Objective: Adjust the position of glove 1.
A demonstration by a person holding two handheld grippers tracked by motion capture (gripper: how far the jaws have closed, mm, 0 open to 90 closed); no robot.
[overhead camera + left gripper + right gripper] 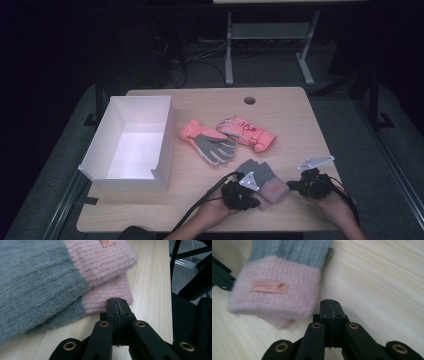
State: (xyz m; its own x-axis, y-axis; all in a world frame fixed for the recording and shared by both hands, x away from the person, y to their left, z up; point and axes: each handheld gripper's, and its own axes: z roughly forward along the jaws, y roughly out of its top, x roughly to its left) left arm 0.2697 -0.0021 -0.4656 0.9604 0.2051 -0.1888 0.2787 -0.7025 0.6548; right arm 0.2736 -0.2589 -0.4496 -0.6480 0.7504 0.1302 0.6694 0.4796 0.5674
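Note:
A pair of knitted gloves [260, 175], grey with pink cuffs, lies stacked near the table's front edge. My left gripper [256, 201] is at the cuffs' left side. In the left gripper view its jaws [117, 301] are shut with nothing between them, their tips right at the lower glove's pink cuff [110, 293]. My right gripper [291, 186] lies just right of the cuffs. Its jaws [330, 302] are shut and empty beside the labelled pink cuff [274, 290]. A pair of pink and grey ski gloves [210, 140] [247, 131] lies at the table's middle.
A white open box [165, 145] stands on the left part of the wooden table [290, 115]. A round cable hole [249, 100] sits near the far edge. Black frame parts [190, 290] lie past the table's side.

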